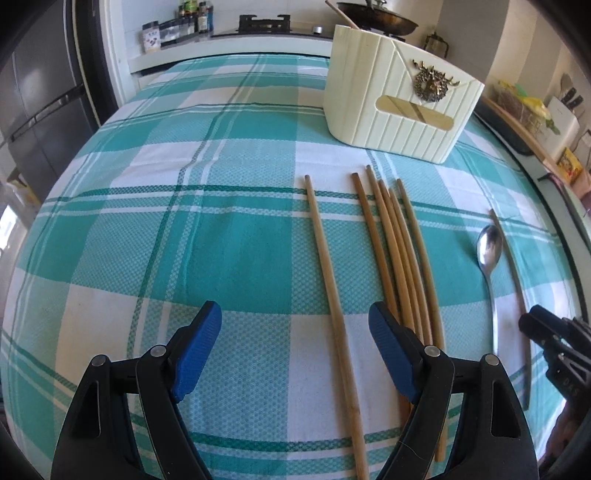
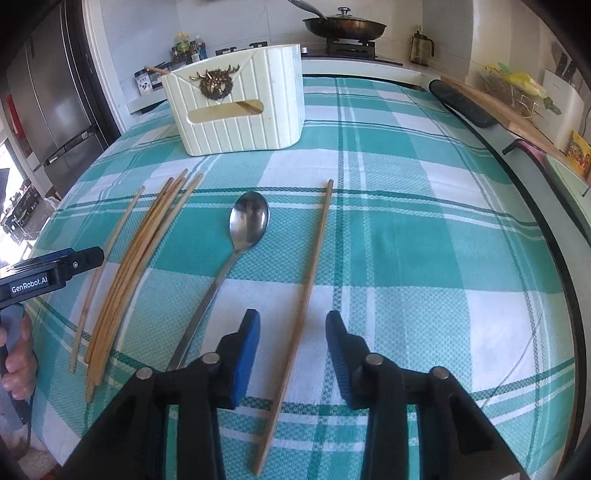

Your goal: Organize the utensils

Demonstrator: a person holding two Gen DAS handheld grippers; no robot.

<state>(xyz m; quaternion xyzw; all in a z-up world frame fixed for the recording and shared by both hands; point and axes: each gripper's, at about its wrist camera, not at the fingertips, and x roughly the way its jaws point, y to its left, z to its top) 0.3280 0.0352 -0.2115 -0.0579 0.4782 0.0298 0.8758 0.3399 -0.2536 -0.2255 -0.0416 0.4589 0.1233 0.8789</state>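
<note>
A cream ribbed utensil holder (image 1: 391, 99) with a brass emblem stands at the back of the table; one chopstick leans inside it. It also shows in the right wrist view (image 2: 240, 107). A single wooden chopstick (image 1: 328, 280) lies between the jaws of my open left gripper (image 1: 295, 332). A bundle of several chopsticks (image 1: 402, 254) lies just right of it, passing under the right finger. A steel spoon (image 2: 247, 225) lies in the middle. Another chopstick (image 2: 306, 291) lies between the jaws of my open right gripper (image 2: 291, 343). Both grippers hover low and hold nothing.
The table wears a teal and white checked cloth (image 1: 184, 221). A stove with a lidded pan (image 2: 343, 26) and spice jars (image 1: 177, 26) stand behind. A dark board and tray (image 2: 469, 103) line the right edge. A grey fridge (image 2: 48, 96) stands at the left.
</note>
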